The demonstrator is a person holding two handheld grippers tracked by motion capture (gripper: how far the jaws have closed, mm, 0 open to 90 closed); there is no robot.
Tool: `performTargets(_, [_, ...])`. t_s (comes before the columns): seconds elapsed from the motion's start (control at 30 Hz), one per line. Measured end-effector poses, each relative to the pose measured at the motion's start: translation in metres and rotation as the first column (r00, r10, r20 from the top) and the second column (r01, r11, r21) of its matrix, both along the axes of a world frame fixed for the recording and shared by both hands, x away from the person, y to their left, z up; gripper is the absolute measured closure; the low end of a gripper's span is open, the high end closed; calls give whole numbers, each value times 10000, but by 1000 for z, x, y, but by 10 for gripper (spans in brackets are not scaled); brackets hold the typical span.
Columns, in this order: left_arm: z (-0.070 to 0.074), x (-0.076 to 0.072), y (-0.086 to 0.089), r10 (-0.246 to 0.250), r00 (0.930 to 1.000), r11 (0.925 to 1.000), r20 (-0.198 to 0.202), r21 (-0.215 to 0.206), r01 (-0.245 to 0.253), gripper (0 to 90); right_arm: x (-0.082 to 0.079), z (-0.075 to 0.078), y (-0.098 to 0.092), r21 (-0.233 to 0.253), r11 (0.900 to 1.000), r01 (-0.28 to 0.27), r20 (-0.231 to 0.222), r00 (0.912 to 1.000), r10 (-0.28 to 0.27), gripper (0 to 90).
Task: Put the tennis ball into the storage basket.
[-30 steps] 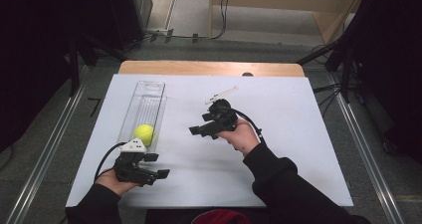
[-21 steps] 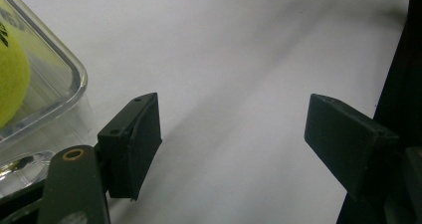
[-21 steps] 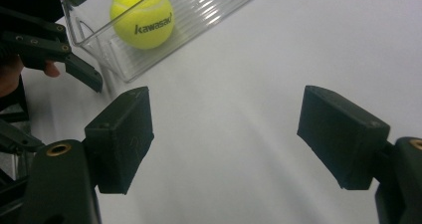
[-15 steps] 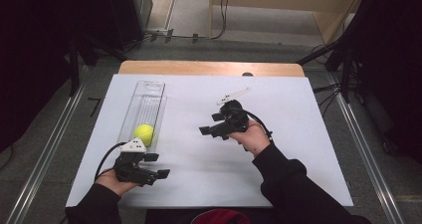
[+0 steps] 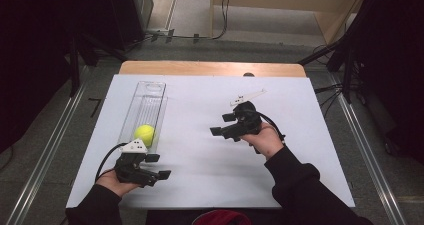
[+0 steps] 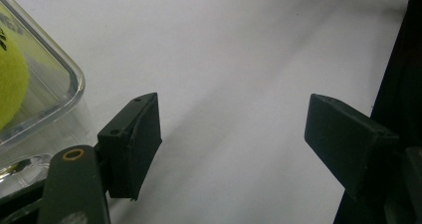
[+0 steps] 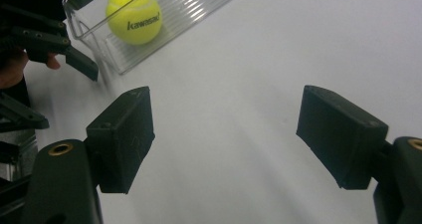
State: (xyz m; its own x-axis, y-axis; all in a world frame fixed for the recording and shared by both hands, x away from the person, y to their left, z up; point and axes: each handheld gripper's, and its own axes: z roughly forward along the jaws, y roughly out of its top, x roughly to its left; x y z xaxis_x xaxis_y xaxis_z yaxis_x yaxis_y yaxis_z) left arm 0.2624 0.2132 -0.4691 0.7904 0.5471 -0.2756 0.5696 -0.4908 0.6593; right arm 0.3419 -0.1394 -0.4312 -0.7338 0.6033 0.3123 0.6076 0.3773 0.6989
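We record a white table [image 5: 200,185], and on its left part a long clear tray [image 5: 150,97] lying lengthwise. A yellow tennis ball [image 5: 144,132] sits inside the tray at its near end. The left gripper [image 5: 156,167] rests just beside that near end, jaws spread wide and empty. The right gripper [image 5: 223,124] is held well apart at mid-table, pointing toward the tray, its jaws likewise spread and grasping nothing.

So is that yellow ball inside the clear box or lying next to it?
Inside. The tennis ball rests on the ridged floor of the clear tray, near its end closest to the person, with the walls around it.
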Motion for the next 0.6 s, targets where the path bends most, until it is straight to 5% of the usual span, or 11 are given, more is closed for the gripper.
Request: performTargets(0.6, [1,0,0,11,10000,10000,13,51,-11,230,-21,-8,-33,-154,9997,199,-84,9998,-200,204])
